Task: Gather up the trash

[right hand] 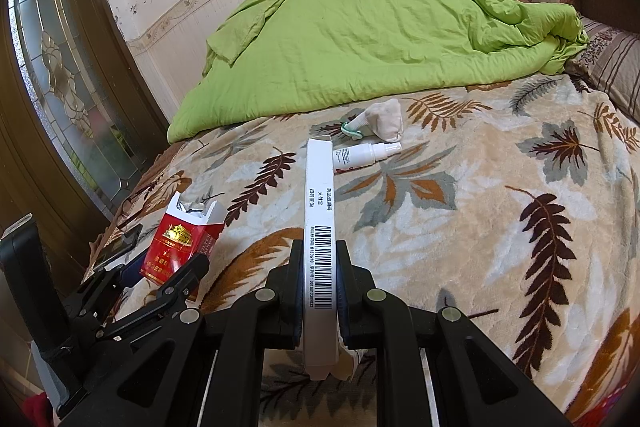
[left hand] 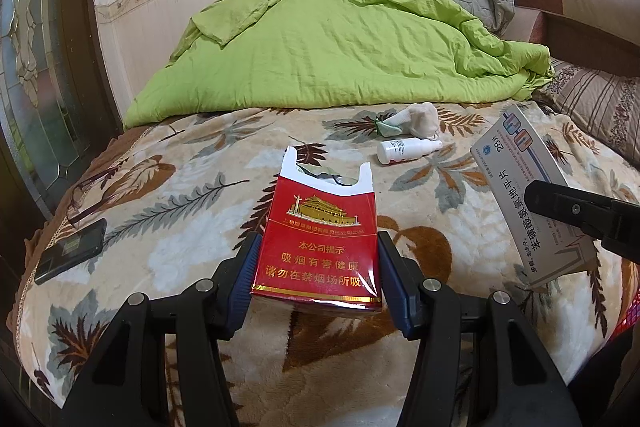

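Note:
An opened red cigarette pack (left hand: 320, 239) stands upright between the blue pads of my left gripper (left hand: 318, 259), which is shut on its two sides above the leaf-print blanket (left hand: 168, 187). The same pack (right hand: 180, 247) shows at the lower left of the right wrist view, with the left gripper (right hand: 160, 273) around it. My right gripper (right hand: 319, 267) is shut on a long white medicine box (right hand: 319, 227) held edge-on, barcode facing up. That box (left hand: 532, 187) appears at the right of the left wrist view, clamped by the right gripper's finger (left hand: 568, 207).
On the blanket farther back lie a small white spray bottle (right hand: 366, 154), a beige cloth pouch (right hand: 386, 125) and a white tube with a green end (right hand: 352, 129). A black phone (left hand: 72, 251) lies near the bed's left edge. A green quilt (left hand: 340, 39) and pillows fill the back.

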Available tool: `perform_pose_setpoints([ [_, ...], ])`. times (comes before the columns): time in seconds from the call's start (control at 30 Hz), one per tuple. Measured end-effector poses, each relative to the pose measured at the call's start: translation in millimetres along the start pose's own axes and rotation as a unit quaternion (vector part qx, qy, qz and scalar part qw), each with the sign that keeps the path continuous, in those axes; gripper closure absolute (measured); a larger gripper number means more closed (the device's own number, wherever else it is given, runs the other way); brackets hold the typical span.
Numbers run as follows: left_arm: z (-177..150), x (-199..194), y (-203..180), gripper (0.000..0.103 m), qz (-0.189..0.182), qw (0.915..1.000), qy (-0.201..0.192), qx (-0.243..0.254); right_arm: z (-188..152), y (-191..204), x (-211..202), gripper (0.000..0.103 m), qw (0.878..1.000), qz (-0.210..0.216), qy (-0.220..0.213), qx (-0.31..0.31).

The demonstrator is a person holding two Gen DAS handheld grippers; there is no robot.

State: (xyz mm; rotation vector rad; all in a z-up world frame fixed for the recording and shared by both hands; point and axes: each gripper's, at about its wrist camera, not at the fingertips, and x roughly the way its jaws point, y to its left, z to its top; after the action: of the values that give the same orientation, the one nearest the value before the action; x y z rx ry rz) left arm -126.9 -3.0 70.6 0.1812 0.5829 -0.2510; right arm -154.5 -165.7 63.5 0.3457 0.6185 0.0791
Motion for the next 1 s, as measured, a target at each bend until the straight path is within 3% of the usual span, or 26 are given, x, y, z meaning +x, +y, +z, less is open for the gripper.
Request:
perform_pose_setpoints([
  [1.0, 1.0, -0.5, -3.0, 0.048, -0.004, 1.0000, -0.003, 0.001, 0.3, -1.6, -1.3, 0.089, 1.000, 0.000, -0.001, 0.000],
])
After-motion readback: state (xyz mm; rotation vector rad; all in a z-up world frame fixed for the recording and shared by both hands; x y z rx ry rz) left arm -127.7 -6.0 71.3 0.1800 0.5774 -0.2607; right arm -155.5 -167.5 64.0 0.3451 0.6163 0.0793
